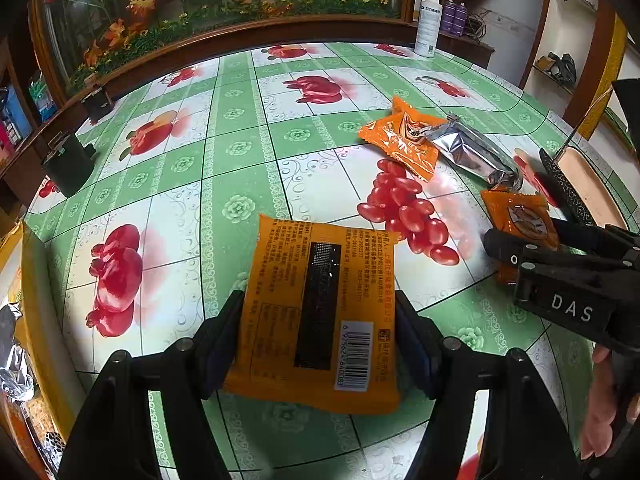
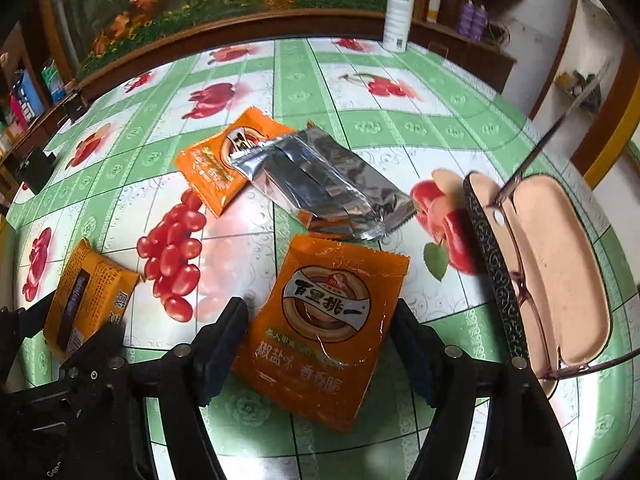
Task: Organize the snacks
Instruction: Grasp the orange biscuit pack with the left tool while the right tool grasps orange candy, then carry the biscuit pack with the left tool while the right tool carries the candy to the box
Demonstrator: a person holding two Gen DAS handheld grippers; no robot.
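Both cameras sit just behind their jaws, looking forward and down along them at the table (image 1: 224,128) from close range. The left wrist view has a barcode-side orange packet (image 1: 320,312) between its jaws, with the right gripper (image 1: 520,236) ahead to the right of them. The right wrist view has a front-side orange packet (image 2: 332,328) between its jaws, the left gripper (only partly in frame) to their left. Both views share the silver packet (image 1: 472,152) ahead of the jaws, the white spray bottle (image 2: 398,12) at the far edge, and the glasses case (image 2: 560,264).
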